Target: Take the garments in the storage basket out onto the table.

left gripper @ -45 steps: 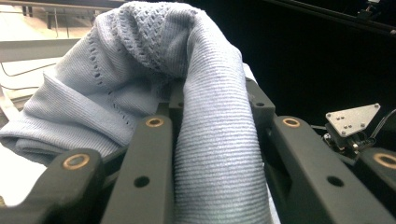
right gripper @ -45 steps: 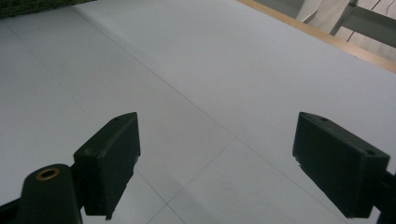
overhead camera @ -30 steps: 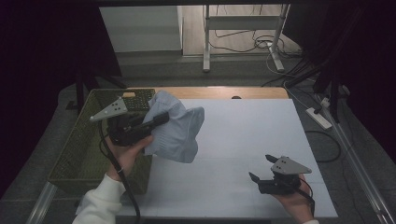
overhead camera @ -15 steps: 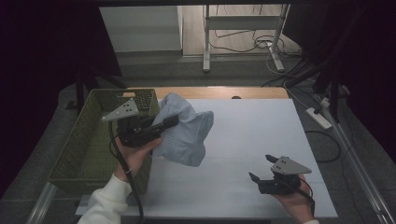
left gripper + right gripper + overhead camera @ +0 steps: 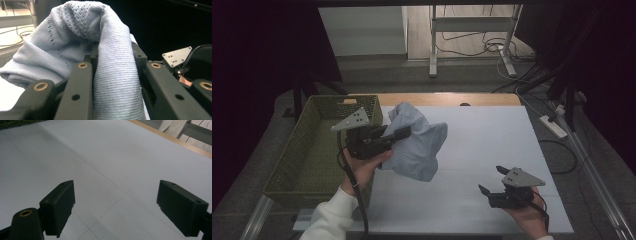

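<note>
Jaws, left: I hold my left gripper (image 5: 404, 133) clamped on a pale blue ribbed knit cloth (image 5: 419, 145); in the left gripper view the two black jaws stand partly closed, with a thick fold of that cloth (image 5: 117, 82) pressed between them and a lacy, perforated part bunched above.

Basket: an olive-green woven rectangular basket (image 5: 307, 150) stands at the left edge of the table, beside my left hand (image 5: 362, 167); I see nothing lying in it.

Left hand: it grips the black gripper body from below, a white sleeve (image 5: 332, 220) coming up from the bottom edge of the high view, with the grey three-cornered plate on top and the black cable trailing down along the forearm.

Cloth: it hangs crumpled from my left gripper, lifted over the left part of the white table top (image 5: 482, 130), just right of the basket's near corner; its lower edge droops toward the surface, and I cannot tell whether it touches.

Table: a white sheet with faint seam lines covers it, and a strip of light wood shows along the far edge.

Jaws, right: my right gripper (image 5: 493, 180) rests low near the front right of the table, well apart from the cloth; in the right gripper view its jaws (image 5: 116, 207) stand wide apart with bare white surface between them, gripping nothing.

Background: a pale metal stand and loose cables lie on the floor beyond the table.
</note>
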The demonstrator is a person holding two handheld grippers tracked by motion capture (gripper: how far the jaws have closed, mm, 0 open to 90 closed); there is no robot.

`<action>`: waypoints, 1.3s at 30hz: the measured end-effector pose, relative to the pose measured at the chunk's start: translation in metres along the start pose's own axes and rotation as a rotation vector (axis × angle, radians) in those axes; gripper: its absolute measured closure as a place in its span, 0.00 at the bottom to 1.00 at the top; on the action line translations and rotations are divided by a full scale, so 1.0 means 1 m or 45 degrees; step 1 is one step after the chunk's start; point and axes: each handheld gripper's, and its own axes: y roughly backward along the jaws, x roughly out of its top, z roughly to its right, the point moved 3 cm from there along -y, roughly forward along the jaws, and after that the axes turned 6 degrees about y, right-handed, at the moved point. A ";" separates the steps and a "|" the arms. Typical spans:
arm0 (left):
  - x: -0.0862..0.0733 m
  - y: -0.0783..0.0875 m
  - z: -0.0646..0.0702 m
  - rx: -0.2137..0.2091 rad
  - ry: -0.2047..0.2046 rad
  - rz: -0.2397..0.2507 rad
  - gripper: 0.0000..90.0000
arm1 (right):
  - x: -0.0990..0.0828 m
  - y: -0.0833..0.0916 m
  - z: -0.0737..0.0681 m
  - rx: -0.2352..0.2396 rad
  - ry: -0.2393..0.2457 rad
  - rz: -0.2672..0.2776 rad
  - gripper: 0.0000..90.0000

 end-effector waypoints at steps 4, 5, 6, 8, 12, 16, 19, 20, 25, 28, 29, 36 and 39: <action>-0.001 -0.003 0.002 -0.026 0.006 -0.003 0.79 | 0.000 0.000 0.000 0.001 0.000 0.002 0.17; -0.001 -0.005 0.003 -0.030 0.006 -0.006 0.79 | 0.000 0.000 0.000 0.001 0.000 0.002 0.17; -0.001 -0.006 0.004 -0.033 0.002 -0.011 0.79 | 0.000 0.000 0.000 -0.003 0.000 0.003 0.17; -0.002 -0.009 0.005 -0.037 -0.003 -0.017 0.79 | 0.000 0.000 0.000 -0.001 0.001 0.001 0.17; -0.003 -0.014 0.009 -0.054 -0.010 -0.035 0.79 | 0.000 0.000 0.000 -0.001 0.000 0.001 0.17; -0.005 -0.021 0.012 -0.074 -0.013 -0.054 0.79 | 0.000 0.000 0.000 -0.004 0.002 0.002 0.17; -0.007 -0.024 0.013 -0.077 -0.012 -0.065 0.79 | 0.000 0.000 0.000 -0.005 0.003 0.002 0.17; -0.007 -0.024 0.013 -0.077 -0.012 -0.065 0.79 | 0.000 0.000 0.000 -0.005 0.003 0.002 0.17; -0.009 -0.029 0.013 -0.083 -0.012 -0.078 0.79 | 0.000 0.000 0.000 -0.001 0.002 0.003 0.17; -0.010 -0.032 0.014 -0.088 -0.011 -0.084 0.79 | 0.000 0.000 0.000 -0.002 0.004 0.003 0.17; -0.011 -0.034 0.015 -0.092 -0.011 -0.088 0.79 | 0.000 0.000 0.000 -0.002 0.003 0.003 0.17; -0.015 -0.041 0.016 -0.103 -0.014 -0.112 0.79 | 0.000 0.000 0.000 -0.001 0.005 0.000 0.17; -0.018 -0.045 0.015 -0.107 -0.013 -0.129 0.79 | 0.000 0.000 0.000 -0.006 0.005 0.000 0.17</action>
